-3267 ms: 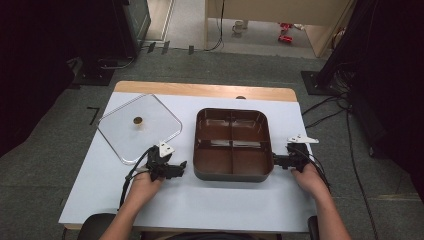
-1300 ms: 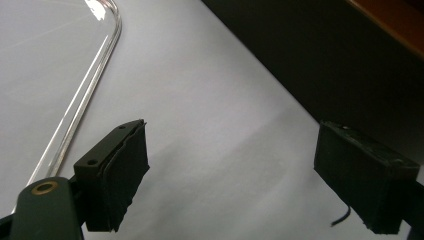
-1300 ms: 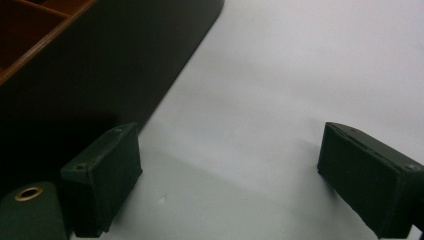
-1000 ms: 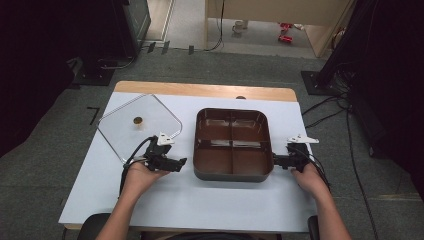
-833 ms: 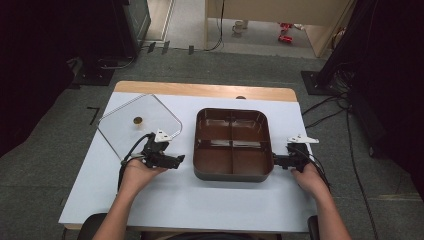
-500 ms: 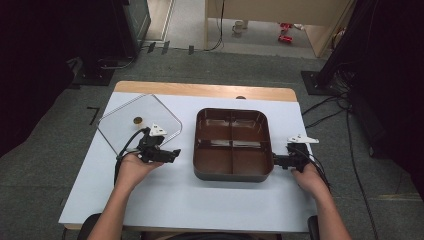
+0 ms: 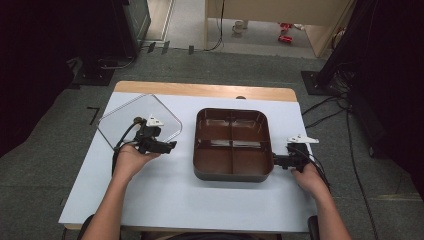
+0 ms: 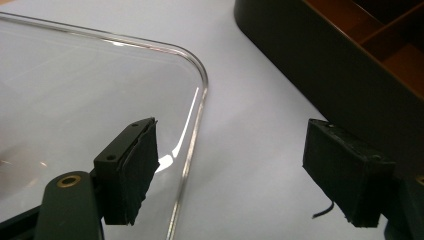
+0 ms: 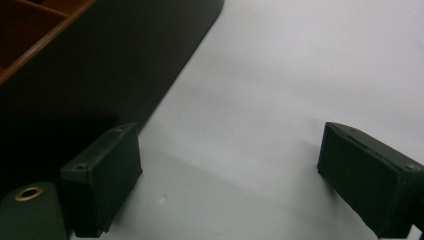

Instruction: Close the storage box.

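- We saw the clear, square glass lid with rounded corners (image 7: 139, 122) lying flat on the white surface (image 7: 165, 190), at about nine o'clock from the dark four-compartment pot with a brown inside (image 7: 233, 143) and well apart from it.
- The left gripper (image 7: 167, 146) hung over the lid's near right corner; in the left gripper view its fingers (image 8: 131, 165) were spread wide, one over the glass and the other over bare surface, with the lid's curved rim (image 8: 192, 130) between them and nothing pinched.
- The right gripper (image 7: 276, 160) sat at three o'clock of the pot, just beside its dark outer wall (image 9: 100, 75); its fingers (image 9: 102, 175) were also spread and empty, and we could not tell whether one touched the wall.
- We judged the lid to be stiff, smooth and slippery, heavy enough for glass and fragile at the edge, so a bump against the pot could chip it.
- A small dark knob (image 7: 136, 119) stood at the lid's centre, at roughly eleven o'clock from the left gripper, and we thought it the surest place to take hold.
- The rim was the nearer choice, yet thin, lying flat and easy to slip from, so we judged it would need a firm, level pinch and a slow lift.
- The pot looked rigid and heavy, unlikely to shift on its own.
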Demonstrator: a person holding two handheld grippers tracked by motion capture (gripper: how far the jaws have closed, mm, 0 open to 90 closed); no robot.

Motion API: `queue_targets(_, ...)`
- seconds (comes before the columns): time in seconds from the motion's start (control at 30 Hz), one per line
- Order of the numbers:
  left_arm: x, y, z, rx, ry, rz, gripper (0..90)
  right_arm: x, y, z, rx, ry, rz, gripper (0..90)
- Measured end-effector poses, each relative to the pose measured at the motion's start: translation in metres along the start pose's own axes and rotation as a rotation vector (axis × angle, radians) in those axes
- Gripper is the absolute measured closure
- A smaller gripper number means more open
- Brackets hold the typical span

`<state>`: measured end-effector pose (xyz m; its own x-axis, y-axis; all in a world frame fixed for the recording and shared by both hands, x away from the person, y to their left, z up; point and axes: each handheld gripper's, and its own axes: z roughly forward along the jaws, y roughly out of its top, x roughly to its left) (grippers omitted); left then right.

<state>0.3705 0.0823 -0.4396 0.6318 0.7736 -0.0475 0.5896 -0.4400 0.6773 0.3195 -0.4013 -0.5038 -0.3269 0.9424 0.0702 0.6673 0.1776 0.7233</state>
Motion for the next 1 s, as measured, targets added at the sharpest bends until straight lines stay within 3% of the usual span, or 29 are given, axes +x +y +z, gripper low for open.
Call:
queue_targets(0.53,0.043,0.019,0.003,-0.020,0.060,-0.042,24.1,0.000,0.000,0.000,-0.001,0.001,0.000,9.9)
queue_targets(1.0,0.083,0.012,0.002,-0.034,0.143,-0.104,26.0,0.000,0.000,0.000,-0.002,0.000,0.002,9.9)
